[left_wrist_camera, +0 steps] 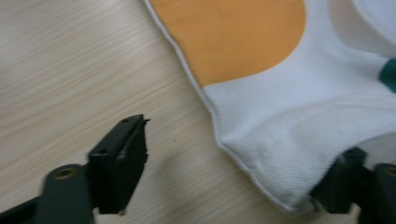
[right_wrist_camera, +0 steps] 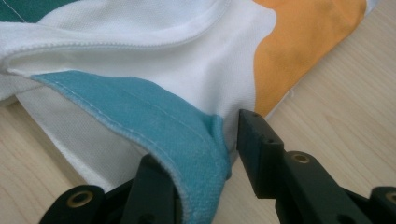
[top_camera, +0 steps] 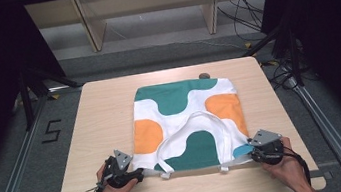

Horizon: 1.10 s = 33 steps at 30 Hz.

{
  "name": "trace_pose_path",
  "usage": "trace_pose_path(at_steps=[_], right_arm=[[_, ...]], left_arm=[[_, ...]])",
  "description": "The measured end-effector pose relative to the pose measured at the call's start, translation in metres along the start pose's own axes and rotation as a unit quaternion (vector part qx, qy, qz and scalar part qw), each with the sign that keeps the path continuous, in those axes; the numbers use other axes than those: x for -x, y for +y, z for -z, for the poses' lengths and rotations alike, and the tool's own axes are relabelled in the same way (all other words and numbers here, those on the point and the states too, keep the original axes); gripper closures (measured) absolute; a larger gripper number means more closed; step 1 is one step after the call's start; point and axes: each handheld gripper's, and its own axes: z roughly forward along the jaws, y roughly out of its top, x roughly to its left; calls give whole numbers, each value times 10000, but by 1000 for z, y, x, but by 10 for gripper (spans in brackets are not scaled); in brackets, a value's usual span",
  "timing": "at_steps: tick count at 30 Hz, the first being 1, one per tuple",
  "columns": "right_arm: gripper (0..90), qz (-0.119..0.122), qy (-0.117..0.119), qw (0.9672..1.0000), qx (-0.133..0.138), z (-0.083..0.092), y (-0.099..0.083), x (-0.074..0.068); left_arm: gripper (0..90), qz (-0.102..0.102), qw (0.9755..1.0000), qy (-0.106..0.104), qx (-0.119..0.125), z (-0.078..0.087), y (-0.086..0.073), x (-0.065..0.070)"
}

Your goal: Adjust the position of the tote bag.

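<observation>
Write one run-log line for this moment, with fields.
scene: tote bag flat on table | left gripper: open, at bag's near corner | right gripper: open, blue hem corner between jaws | handles: lying on bag

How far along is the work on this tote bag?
Done: the tote bag lies flat on the table. In hand: both grippers sit at its near corners, left gripper open, right gripper loose around the blue hem. Left: only drawing both hands away, probably.

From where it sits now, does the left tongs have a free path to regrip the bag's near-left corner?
Probably yes. The left tongs stand open with the bag's near-left corner lying between the jaws, one jaw on bare table, nothing covering it.
</observation>
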Motion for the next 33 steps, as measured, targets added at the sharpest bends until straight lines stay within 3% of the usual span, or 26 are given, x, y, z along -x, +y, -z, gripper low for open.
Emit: trace_pose_path(at_steps=[1, 2, 4, 7, 8, 9, 12, 14, 15, 21, 22, 24, 25, 26, 27, 28, 31, 33], right_arm=[[679, 17, -14, 10000, 25, 0, 0, 1], [679, 0, -5, 10000, 17, 0, 0, 0], [678, -34, 43, 10000, 23, 0, 1, 0], [678, 45, 59, 10000, 41, -1, 1, 0], [678, 48, 46, 10000, 36, -1, 1, 0], [679, 36, 59, 10000, 36, -1, 1, 0], [678, -32, 99, 9999, 28, -1, 1, -1], [679, 5, 83, 10000, 44, -1, 1, 0], [679, 5, 83, 10000, 44, -1, 1, 0], [681, -98, 106, 9999, 13, -2, 0, 1], [681, -115, 114, 9999, -1, -2, -1, 1], [682, -117, 134, 9998, -4, -2, -1, 2], [684, -130, 121, 9998, 13, -2, 0, 2], [684, -130, 121, 9998, 13, -2, 0, 2], [687, -62, 103, 9999, 44, -3, -1, 3], [695, -73, 111, 9999, 34, -2, -1, 3], [710, 7, 117, 9999, 87, -3, -2, 5], [710, -64, 143, 9999, 19, -3, -2, 4]], left_arm=[[294, -8, 9999, -67, 85, -1, 0, 0], [368, -363, 9993, -120, 51, 1, 2, -4], [455, -398, 9990, -178, 91, 1, 1, -2], [568, -291, 9990, -280, 180, 2, -2, -3], [586, -432, 9985, -320, 137, 3, -2, -4], [605, -217, 9992, -292, 139, 4, -3, -1], [668, -475, 9985, -230, 152, 5, -2, 1], [695, -462, 9986, -221, 157, 5, -1, 3], [695, -602, 9979, -208, 144, 6, 0, 3], [721, -569, 9978, -204, 268, 11, 3, 5], [722, -732, 9968, -211, 255, 12, 4, 2], [722, -682, 9971, -201, 282, 13, 5, 2], [722, -563, 9975, -208, 369, 14, 5, 3], [722, -563, 9975, -208, 369, 14, 5, 3], [722, -696, 9967, -212, 360, 16, 6, 2], [723, -504, 9979, -229, 342, 16, 6, 5], [725, -663, 9968, -248, 360, 17, 8, 3], [724, -650, 9972, -203, 321, 18, 8, 4]])
